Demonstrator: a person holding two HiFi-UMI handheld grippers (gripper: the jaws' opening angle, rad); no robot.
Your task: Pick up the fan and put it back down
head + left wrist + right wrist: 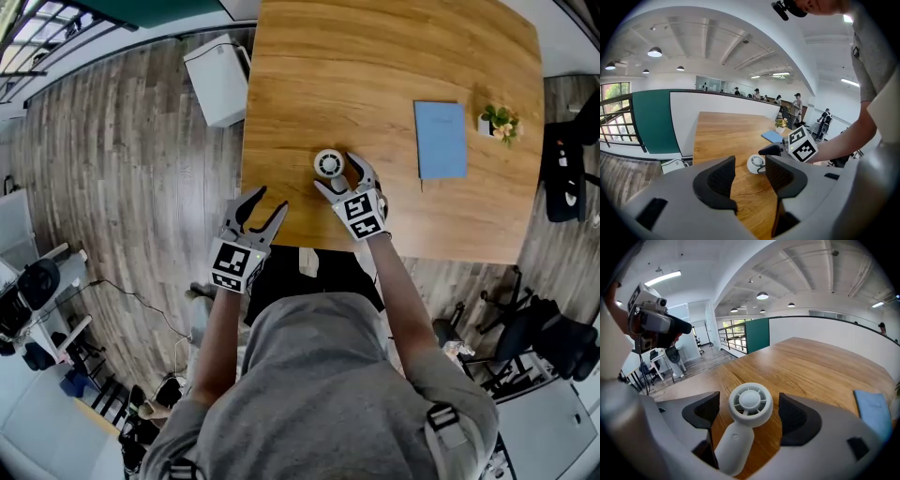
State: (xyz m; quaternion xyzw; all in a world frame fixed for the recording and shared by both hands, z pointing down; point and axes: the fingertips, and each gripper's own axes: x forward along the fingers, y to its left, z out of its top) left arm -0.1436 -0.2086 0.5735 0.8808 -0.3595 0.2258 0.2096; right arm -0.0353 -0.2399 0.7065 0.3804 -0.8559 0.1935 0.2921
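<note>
The fan point(749, 405) is not yet lifted, as I read it, so the whole task is ahead of me: the grip, the lift and the set-down.

The wooden worktop point(375, 75) fills the middle of my head view. The fan lies on it near the edge closest to me, with its round grille facing up and its handle running back toward my right side.

My left hand-held gripper point(273, 199) hangs over that near edge, off to the side of the fan. Its jaws are apart with only bare wood between them. I judge it has no part in the pickup.

My right hand-held gripper point(339, 174) is the one at work. Its jaws stand wide, one on either side of the fan's head. There is clear space between each pad and the white casing, so nothing is gripped.

Well apart from all this, a blue notebook point(441, 139) lies further along the worktop. A small potted plant point(499, 122) stands just beside it.

Closing the right jaws looks like the next step.
</note>
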